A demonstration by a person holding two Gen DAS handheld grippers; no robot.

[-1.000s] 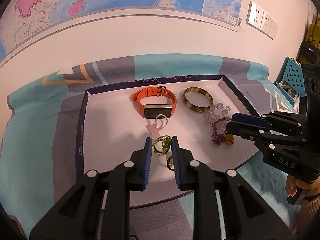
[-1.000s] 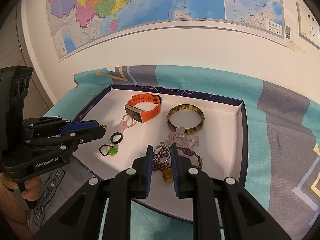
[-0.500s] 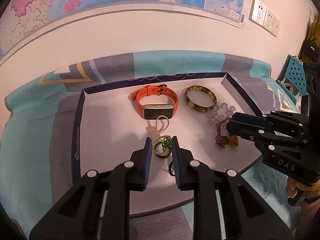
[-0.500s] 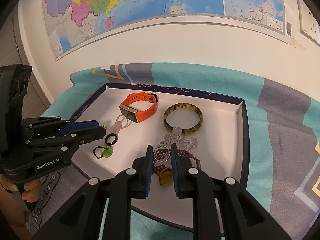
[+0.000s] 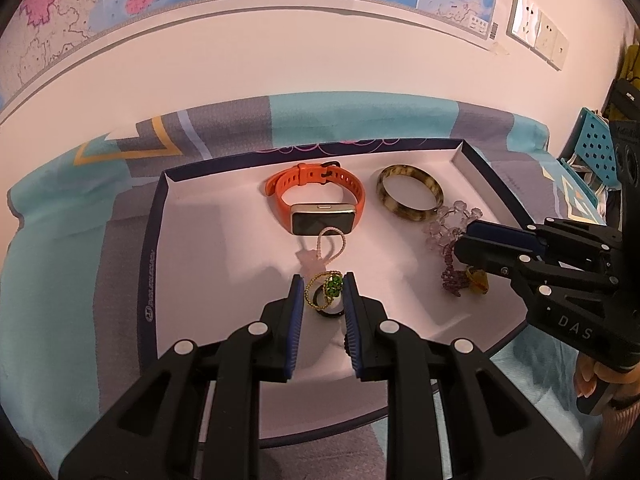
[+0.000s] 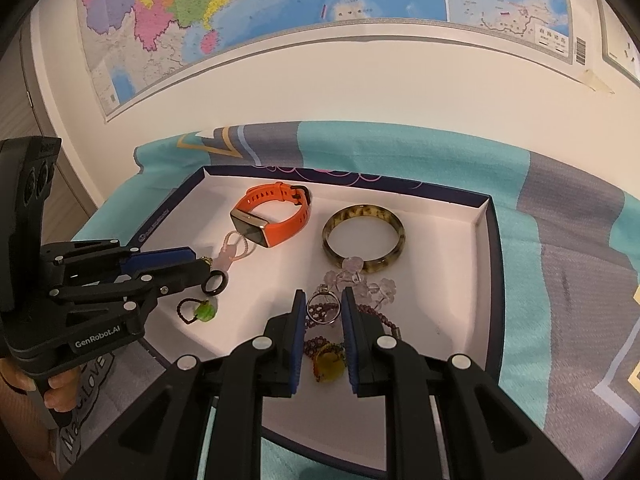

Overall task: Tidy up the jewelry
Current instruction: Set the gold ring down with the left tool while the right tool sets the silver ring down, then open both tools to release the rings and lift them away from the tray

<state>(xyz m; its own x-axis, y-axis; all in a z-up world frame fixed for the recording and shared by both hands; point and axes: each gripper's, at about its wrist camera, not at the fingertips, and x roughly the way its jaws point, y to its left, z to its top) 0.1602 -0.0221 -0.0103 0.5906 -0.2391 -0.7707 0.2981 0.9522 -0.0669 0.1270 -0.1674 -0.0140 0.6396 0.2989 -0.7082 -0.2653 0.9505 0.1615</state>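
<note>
A white tray (image 5: 224, 216) with a dark rim holds jewelry: an orange watch (image 5: 316, 204), a tortoiseshell bangle (image 5: 410, 193), a pink charm loop (image 5: 326, 246), a black ring (image 6: 215, 284), a green bead ring (image 6: 205, 312), purple beads (image 6: 368, 314) and an amber ring (image 6: 329, 364). My left gripper (image 5: 323, 290) is shut on a gold ring with a green stone (image 5: 326, 286), just above the black ring (image 5: 330, 307). My right gripper (image 6: 323, 306) is shut on a silver ring (image 6: 323, 308) over the purple beads.
The tray lies on a teal and grey patterned cloth (image 6: 560, 220). A wall with a map (image 6: 280, 0) stands close behind. Sockets (image 5: 536, 28) are on the wall at right, and a teal perforated object (image 5: 596, 144) is at the far right.
Both views have shifted slightly; the tray contents sit a little lower and nearer. Each gripper still holds its ring, and the black ring now shows more clearly under the left one.
</note>
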